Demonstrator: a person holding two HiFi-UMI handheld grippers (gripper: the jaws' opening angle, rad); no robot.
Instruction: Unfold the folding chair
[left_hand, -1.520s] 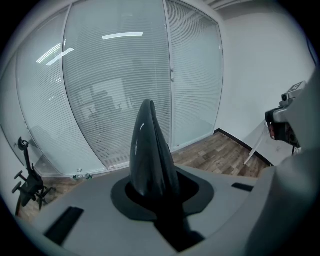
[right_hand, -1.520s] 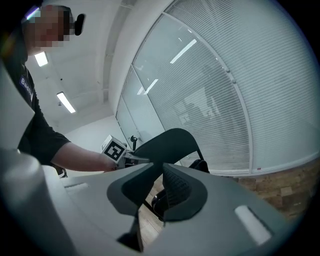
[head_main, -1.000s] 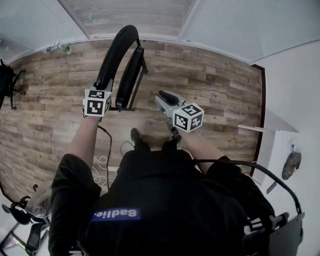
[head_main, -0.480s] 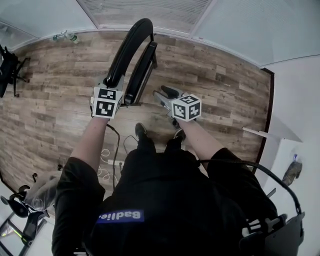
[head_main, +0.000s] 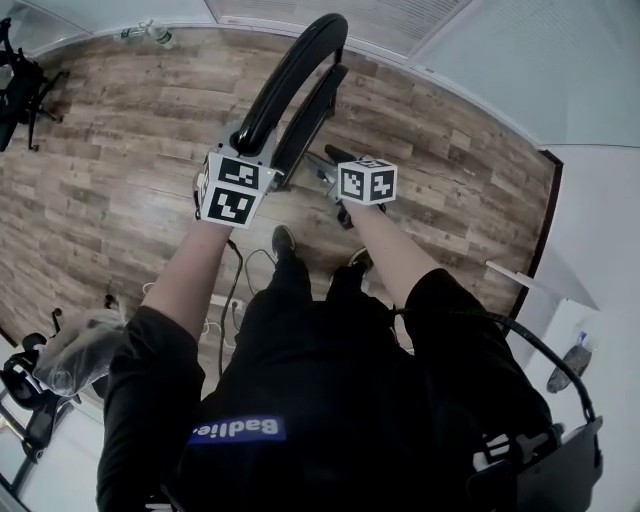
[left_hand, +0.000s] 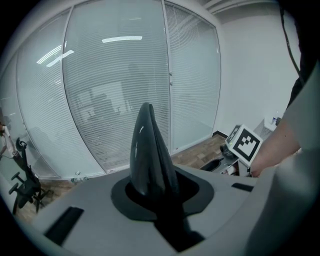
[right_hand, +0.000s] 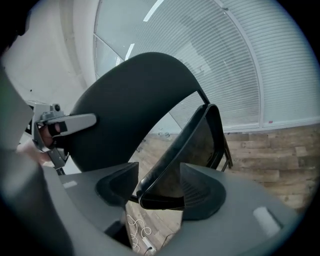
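Note:
The black folding chair (head_main: 292, 88) stands folded on the wood floor, its seat (head_main: 318, 108) flat against the curved backrest. My left gripper (head_main: 246, 152) is shut on the backrest's top edge (left_hand: 150, 150), which rises out from between its jaws. My right gripper (head_main: 330, 166) is low beside the chair, and its jaws are opening. In the right gripper view the seat's front edge (right_hand: 167, 172) lies between the pads, with a gap on the left side. The backrest (right_hand: 132, 107) looms behind it, and the left gripper (right_hand: 62, 125) shows at its side.
A glass wall with blinds runs behind the chair. A bottle (head_main: 156, 32) lies at its foot and a dark wheeled chair (head_main: 20, 75) stands far left. White cables (head_main: 236, 292) trail on the floor near the person's shoes (head_main: 284, 240). A white table (head_main: 525, 278) is at right.
My right gripper has come down and forward from open air to the seat's front edge. The left gripper has kept its hold on the backrest.

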